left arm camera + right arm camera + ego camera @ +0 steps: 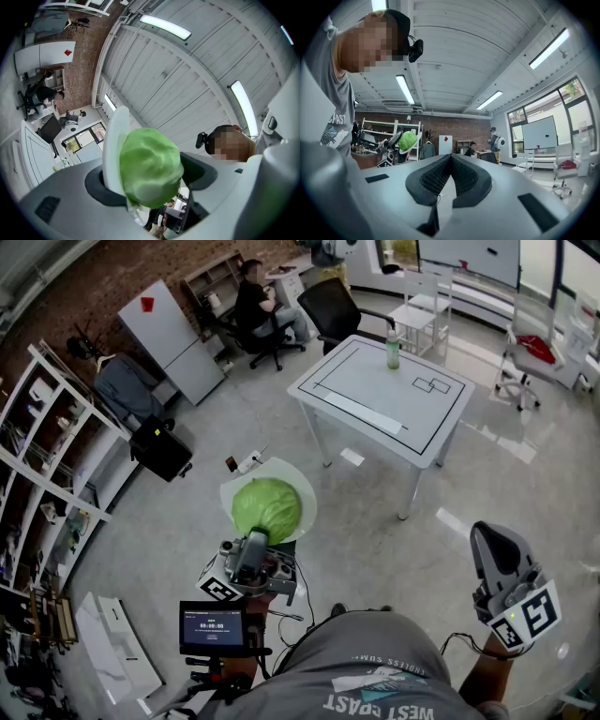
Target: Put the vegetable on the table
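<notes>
A round green cabbage (267,506) rests against a white plate (299,480), both raised in front of me over the grey floor. My left gripper (258,538) points upward and is shut on them: in the left gripper view one jaw backs the plate (114,140) and the other presses the cabbage (151,165). The right gripper view shows the same cabbage (407,140) off to its left. My right gripper (489,540) is low at the right, held level, its pads (440,176) meeting with nothing between them. The white table (375,381) stands ahead, well beyond the cabbage.
A green bottle (393,349) stands on the table's far side. White shelving (47,474) lines the left wall, with a black bag (161,451) and a white cabinet (173,341) nearby. A seated person (253,306) and an office chair (330,306) are behind the table.
</notes>
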The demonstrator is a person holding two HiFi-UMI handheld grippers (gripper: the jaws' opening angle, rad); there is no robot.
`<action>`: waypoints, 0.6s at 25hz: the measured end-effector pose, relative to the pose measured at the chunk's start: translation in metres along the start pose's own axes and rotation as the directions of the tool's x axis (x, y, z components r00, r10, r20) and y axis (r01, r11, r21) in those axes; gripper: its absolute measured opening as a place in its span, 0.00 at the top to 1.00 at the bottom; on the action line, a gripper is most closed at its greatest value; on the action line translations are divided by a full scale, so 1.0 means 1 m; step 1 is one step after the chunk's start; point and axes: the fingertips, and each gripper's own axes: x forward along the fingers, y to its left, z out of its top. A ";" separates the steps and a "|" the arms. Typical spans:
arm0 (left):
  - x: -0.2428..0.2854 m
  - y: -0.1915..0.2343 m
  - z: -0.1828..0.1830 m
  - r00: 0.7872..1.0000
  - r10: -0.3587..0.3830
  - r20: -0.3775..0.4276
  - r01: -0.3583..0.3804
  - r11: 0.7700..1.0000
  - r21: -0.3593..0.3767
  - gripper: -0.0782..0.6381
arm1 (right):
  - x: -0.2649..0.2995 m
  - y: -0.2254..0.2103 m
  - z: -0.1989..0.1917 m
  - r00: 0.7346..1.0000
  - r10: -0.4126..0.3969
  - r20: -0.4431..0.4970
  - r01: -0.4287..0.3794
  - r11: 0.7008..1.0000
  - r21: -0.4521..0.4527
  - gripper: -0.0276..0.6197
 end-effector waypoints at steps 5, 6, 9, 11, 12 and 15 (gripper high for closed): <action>0.007 0.012 0.000 1.000 0.011 -0.018 -0.012 1.000 -0.011 0.41 | 0.006 -0.002 -0.002 1.000 -0.012 0.000 0.012 1.000 0.008 0.95; 0.010 0.014 0.000 1.000 0.017 -0.017 -0.017 1.000 -0.012 0.41 | 0.007 -0.003 -0.003 1.000 -0.013 0.001 0.013 1.000 0.010 0.95; 0.016 0.017 -0.003 1.000 0.019 -0.019 -0.019 1.000 -0.011 0.41 | 0.011 -0.008 -0.005 1.000 -0.008 -0.002 0.008 1.000 0.014 0.95; 0.018 0.021 -0.006 0.999 0.023 -0.029 -0.023 1.000 -0.005 0.41 | 0.012 -0.013 -0.007 1.000 -0.008 -0.003 0.008 1.000 0.018 0.95; 0.019 0.023 -0.008 0.999 0.027 -0.033 -0.027 1.000 -0.004 0.41 | 0.012 -0.016 -0.008 1.000 -0.010 -0.002 0.010 1.000 0.021 0.95; 0.021 0.026 -0.010 0.999 0.024 -0.024 -0.025 1.000 -0.009 0.41 | 0.011 -0.023 -0.010 1.000 -0.014 0.002 0.014 0.999 0.031 0.95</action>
